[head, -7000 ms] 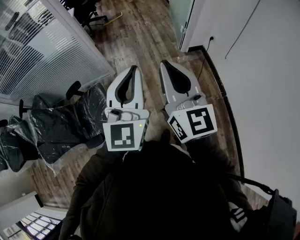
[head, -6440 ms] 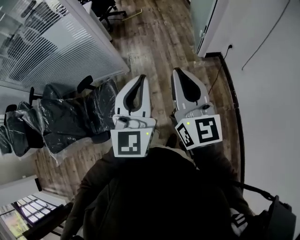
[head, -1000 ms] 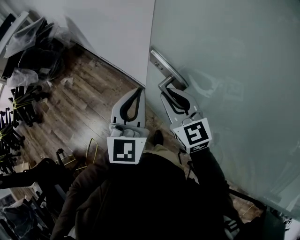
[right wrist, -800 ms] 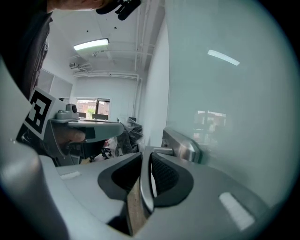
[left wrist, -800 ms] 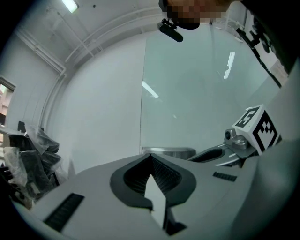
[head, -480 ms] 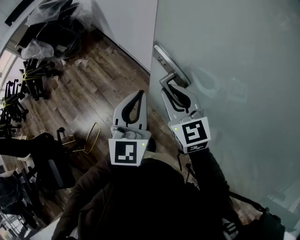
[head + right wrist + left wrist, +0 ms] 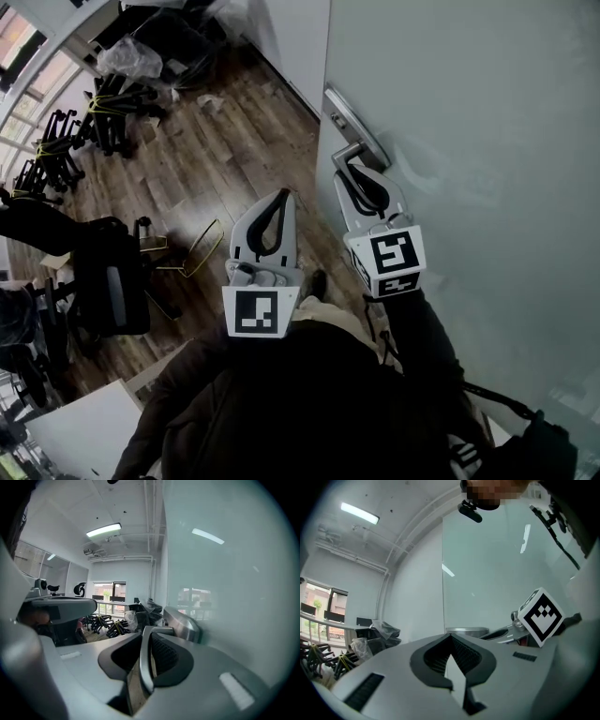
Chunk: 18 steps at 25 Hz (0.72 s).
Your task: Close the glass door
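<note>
The frosted glass door fills the right of the head view. Its metal lever handle sticks out near the door's edge. My right gripper is shut on that handle; in the right gripper view the silver lever runs between the jaws, with the handle plate just beyond. My left gripper hangs beside it over the floor, shut on nothing. In the left gripper view the jaws meet, and the glass door stands ahead.
A white wall stands left of the door's edge. On the wooden floor are a black office chair, a yellow wire frame, stacked chair bases and plastic-wrapped things.
Since seven seconds ago I have come from the corridor to the door. Over the last second the right gripper has stayed on the handle while door and wall shifted right in view.
</note>
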Motion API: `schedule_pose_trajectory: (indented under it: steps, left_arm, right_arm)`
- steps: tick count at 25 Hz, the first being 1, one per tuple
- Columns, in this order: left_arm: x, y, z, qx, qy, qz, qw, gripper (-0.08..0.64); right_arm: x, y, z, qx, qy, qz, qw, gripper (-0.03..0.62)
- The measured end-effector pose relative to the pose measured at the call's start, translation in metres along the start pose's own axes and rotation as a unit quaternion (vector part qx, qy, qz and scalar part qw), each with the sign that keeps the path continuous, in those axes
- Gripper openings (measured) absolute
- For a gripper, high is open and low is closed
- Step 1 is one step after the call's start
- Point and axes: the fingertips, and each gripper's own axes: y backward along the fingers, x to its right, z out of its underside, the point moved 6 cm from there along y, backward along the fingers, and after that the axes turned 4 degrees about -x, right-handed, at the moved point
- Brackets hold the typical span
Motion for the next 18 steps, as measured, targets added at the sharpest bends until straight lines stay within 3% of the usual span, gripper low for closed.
schedule_pose_trajectory:
  steps: [12,18]
  left_arm:
    - [-0.020,0.138,-0.001,0.012,0.008,-0.070,0.9974,-0.003]
    - [-0.028,0.210,0.009,-0.007,0.011,-0.108,0.9940,-0.003]
  right_arm:
    - [-0.090,0.024,-0.005,0.004,0.020,-0.062,0.998,0.069]
    - [-0.136,0.037,-0.012,0.009,0.034,-0.091,0.995,0.069]
